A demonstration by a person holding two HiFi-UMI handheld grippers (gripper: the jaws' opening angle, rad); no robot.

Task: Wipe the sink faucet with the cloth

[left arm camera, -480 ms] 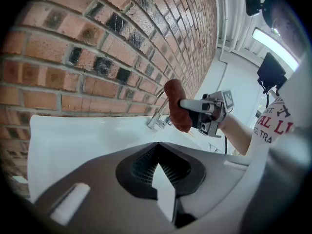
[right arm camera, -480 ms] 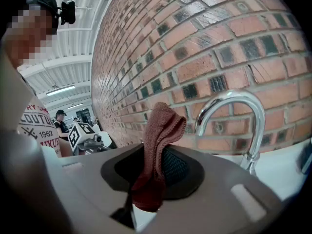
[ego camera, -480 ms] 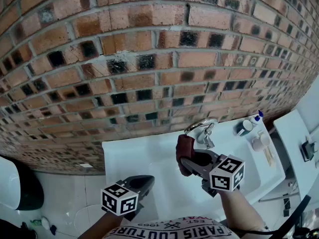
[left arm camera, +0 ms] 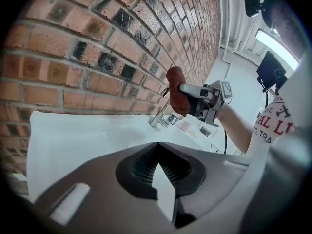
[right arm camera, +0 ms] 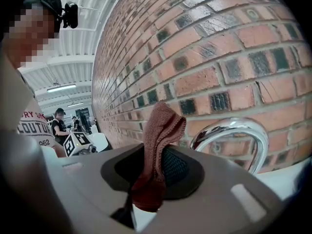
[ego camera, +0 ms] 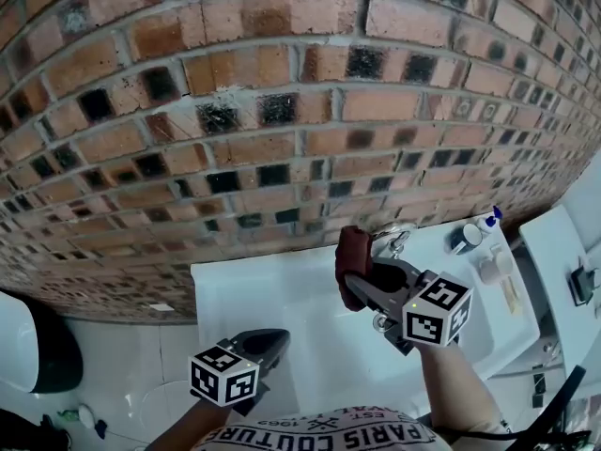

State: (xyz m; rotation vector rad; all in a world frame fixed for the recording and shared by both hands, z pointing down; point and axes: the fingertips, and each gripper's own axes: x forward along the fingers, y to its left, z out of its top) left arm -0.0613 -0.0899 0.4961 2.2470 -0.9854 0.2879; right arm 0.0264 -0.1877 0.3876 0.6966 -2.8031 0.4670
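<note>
A dark red cloth point(ego camera: 353, 256) point(right arm camera: 159, 141) is pinched in my right gripper point(ego camera: 351, 287) point(right arm camera: 157, 167), which is shut on it. The cloth stands upright just left of the chrome arched faucet point(ego camera: 396, 237) point(right arm camera: 237, 132), close to it; whether they touch I cannot tell. The faucet rises at the back of the white sink point(ego camera: 255, 299) against the brick wall. My left gripper point(ego camera: 270, 339) point(left arm camera: 158, 146) hangs over the sink's front left edge, jaws shut with nothing between them. In the left gripper view the cloth point(left arm camera: 176, 88) and faucet point(left arm camera: 160, 117) lie ahead.
A small bottle and cup point(ego camera: 465, 237) and a soap holder point(ego camera: 488, 269) stand on the sink's right ledge. The brick wall point(ego camera: 282, 111) is right behind the faucet. A white counter point(ego camera: 562, 256) sits at the right, and a dark round fixture point(ego camera: 38, 355) low at the left.
My right gripper has carried the cloth up and towards the wall, closer to the faucet, so the cloth now hides part of it in the head view. The left gripper has stayed put.
</note>
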